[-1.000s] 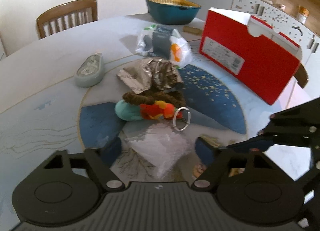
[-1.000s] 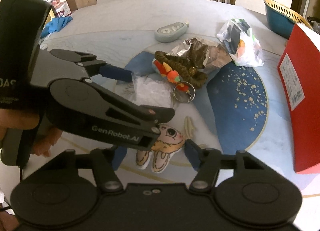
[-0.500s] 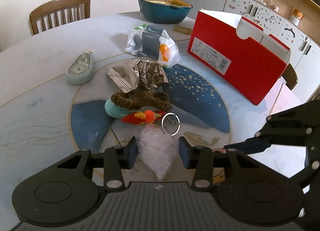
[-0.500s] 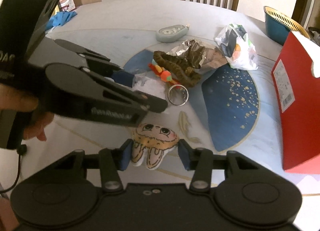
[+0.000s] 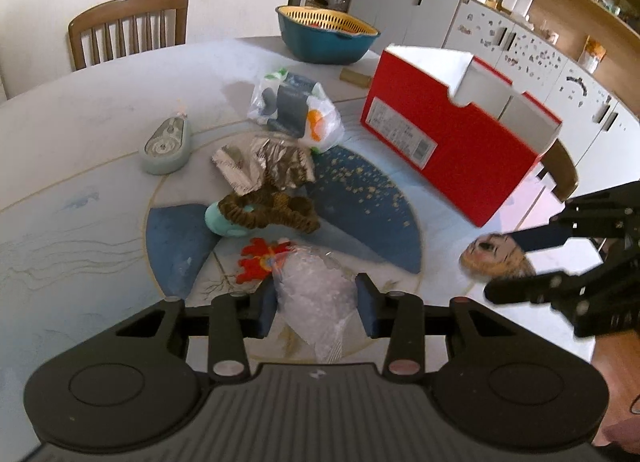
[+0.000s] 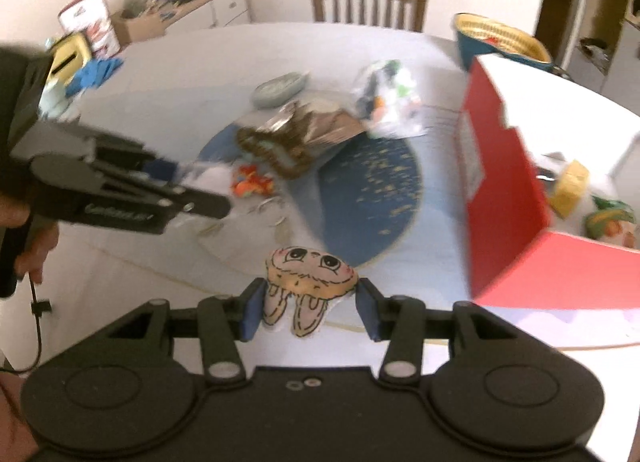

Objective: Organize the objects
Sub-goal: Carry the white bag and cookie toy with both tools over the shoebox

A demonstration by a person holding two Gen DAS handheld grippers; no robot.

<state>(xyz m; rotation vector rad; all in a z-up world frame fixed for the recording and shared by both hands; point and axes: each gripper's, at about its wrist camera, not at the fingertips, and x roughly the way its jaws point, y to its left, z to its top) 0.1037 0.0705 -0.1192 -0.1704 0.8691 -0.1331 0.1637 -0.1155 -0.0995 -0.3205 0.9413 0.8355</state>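
Left gripper (image 5: 316,312) has its fingers closed on a clear bag (image 5: 314,294); right gripper (image 6: 306,312) fingers clamp a bunny toy (image 6: 308,282). Both loads hang above the counter (image 5: 80,133). Best carried level over the red box (image 5: 456,141) rim before releasing, bag kept clear of the keyring toy (image 5: 260,260).

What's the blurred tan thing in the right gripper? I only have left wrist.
Observer: A flat plush rabbit face, ears hanging down, clamped between the right gripper's pads.
Operator: Anything inside the red cardboard box?
Observer: Yes, the red cardboard box holds a yellow item and a green-orange packet.
Operator: Any metal key ring on the table?
Observer: Yes, blurred: a metal ring lies just past the left gripper, which clamps the clear plastic bag.
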